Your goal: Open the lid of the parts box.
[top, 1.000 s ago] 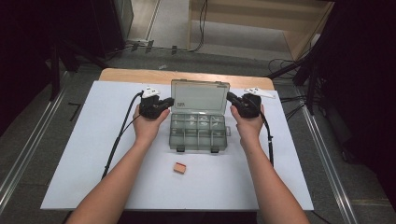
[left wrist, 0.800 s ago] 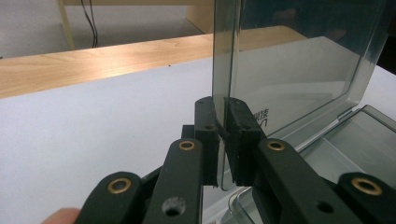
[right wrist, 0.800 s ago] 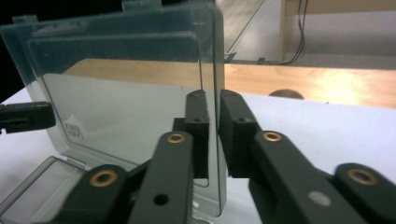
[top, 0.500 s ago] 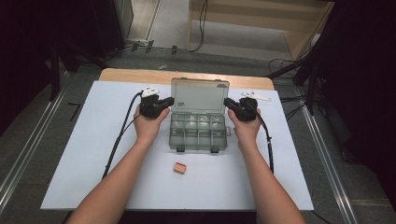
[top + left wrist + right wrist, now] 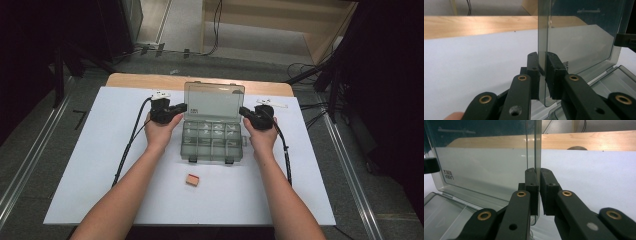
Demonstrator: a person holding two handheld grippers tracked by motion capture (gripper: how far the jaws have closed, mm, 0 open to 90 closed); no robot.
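Your left gripper (image 5: 542, 75) has its jaws drawn in close on either side of the lid (image 5: 579, 42) of the organiser box (image 5: 212, 137) — the smoky, see-through edge runs straight down between the two pads (image 5: 554, 73). The left pad sits right against the plastic; on the other side a thin gap seems to remain, so I cannot tell whether the pinch is fully made. Over on your right gripper (image 5: 539, 192), the jaws are narrow as well, straddling the opposite side edge of the lid, and the pads look pressed to it or very nearly so.

From the high view, your hands mirror each other: left hand (image 5: 161, 131) at the box's left flank, right hand (image 5: 262, 136) at its right, both forearms reaching up from the near edge and angling slightly inward, wrists low on the white sheet (image 5: 100, 150). A black cable (image 5: 131, 142) trails back from each gripper along your arms.

The lid stands upright, hinged at the far side of the box — tinted grey, transparent, with a small printed label near its lower corner. The tray below it is split into small compartments, with two latches on its near wall. The box sits mid-table, centred on the sheet. A small tan block (image 5: 192, 179) lies apart from it, nearer to you.
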